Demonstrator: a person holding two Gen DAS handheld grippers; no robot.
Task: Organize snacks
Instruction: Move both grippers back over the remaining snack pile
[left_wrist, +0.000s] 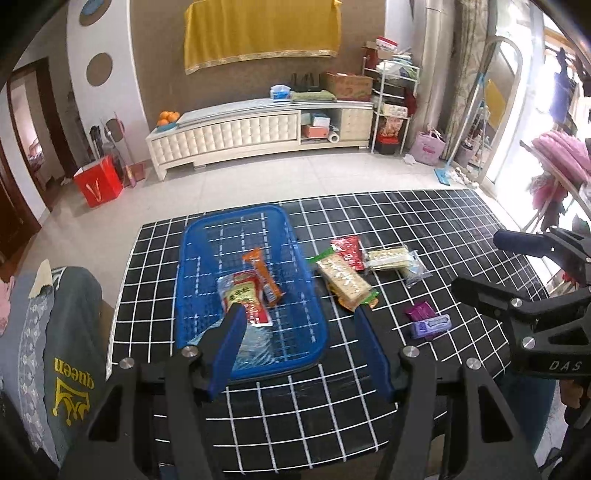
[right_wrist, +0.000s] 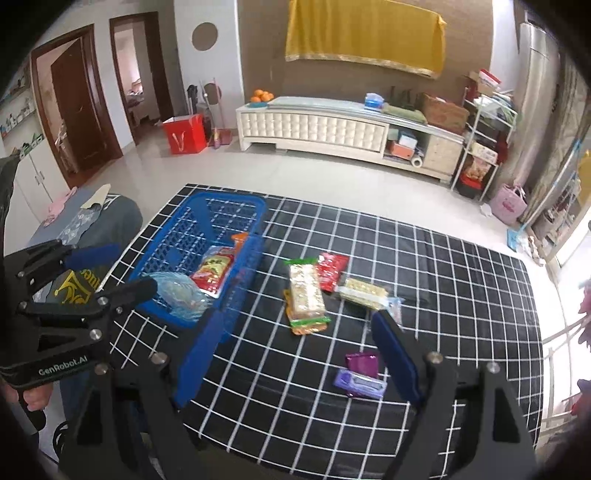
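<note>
A blue plastic basket (left_wrist: 192, 243) (right_wrist: 173, 236) stands on the black checked table and holds a red snack pack (left_wrist: 248, 300) (right_wrist: 213, 270), an orange pack (left_wrist: 263, 275) and a clear bag (right_wrist: 177, 293). Loose on the table lie a long cracker pack (left_wrist: 343, 278) (right_wrist: 306, 293), a red pack (left_wrist: 348, 252) (right_wrist: 331, 270), a pale cracker pack (left_wrist: 389, 258) (right_wrist: 364, 291) and two purple packs (left_wrist: 430, 323) (right_wrist: 362, 374). My left gripper (left_wrist: 299, 314) is open and empty above the basket's near end. My right gripper (right_wrist: 301, 317) is open and empty above the loose snacks.
A chair draped with grey clothing (left_wrist: 70, 332) (right_wrist: 99, 221) stands at the table's left edge. Beyond the table lie tiled floor, a white TV cabinet (left_wrist: 258, 133) and a red bag (left_wrist: 98, 184).
</note>
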